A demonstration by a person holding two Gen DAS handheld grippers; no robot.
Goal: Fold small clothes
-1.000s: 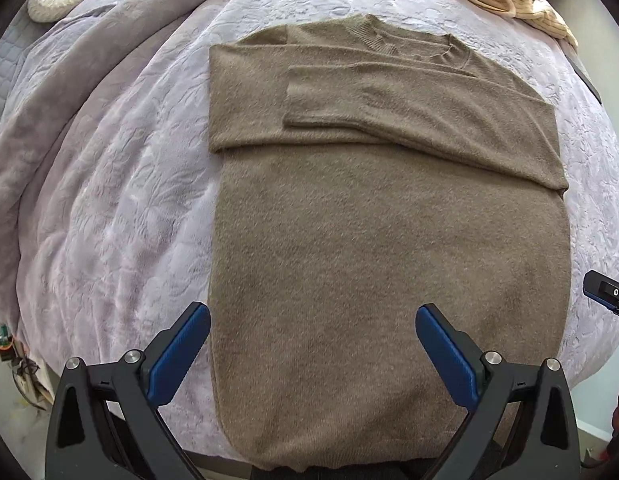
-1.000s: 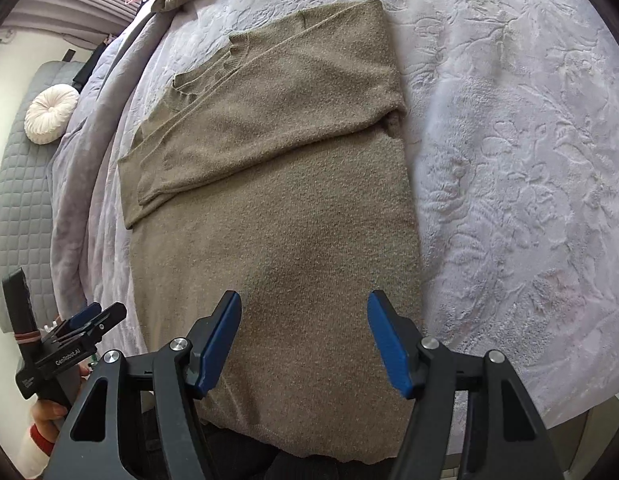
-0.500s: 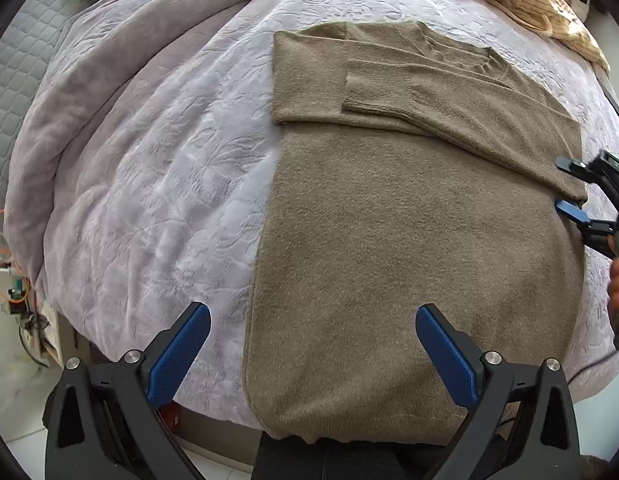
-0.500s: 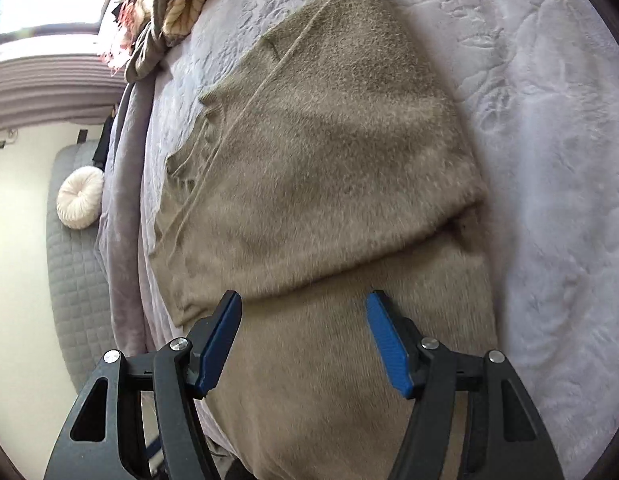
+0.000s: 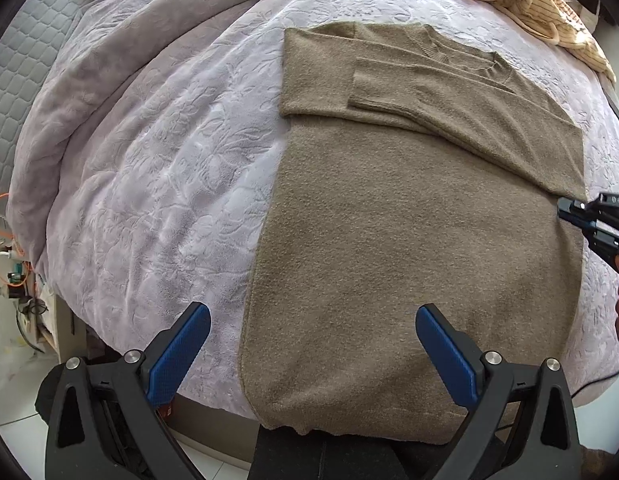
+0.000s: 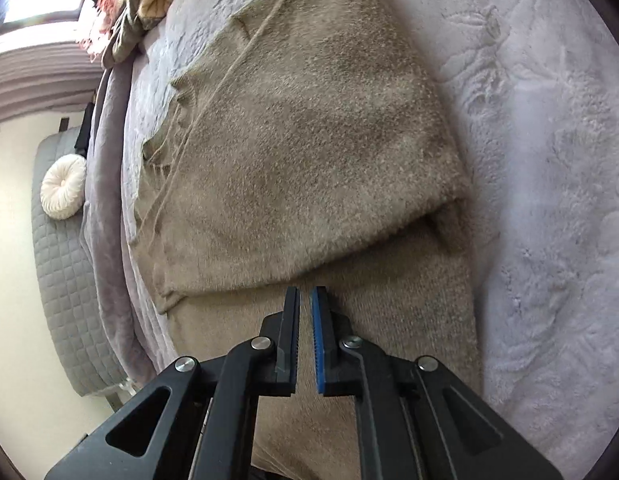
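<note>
1. Bed [image 5: 157, 152], lilac quilted cover, carries everything.
2. Sweater [image 5: 409, 240] lies flat on it, hem at the near edge; both sleeves already folded across the chest. Body folds remain, by my reckoning.
3. Left tongs [image 5: 312, 354] spread wide, empty, above the hem.
4. Right tongs [image 6: 305, 300] drawn nearly together at the sweater's right edge just below the folded sleeve; whether cloth is pinched, hard to tell.
</note>
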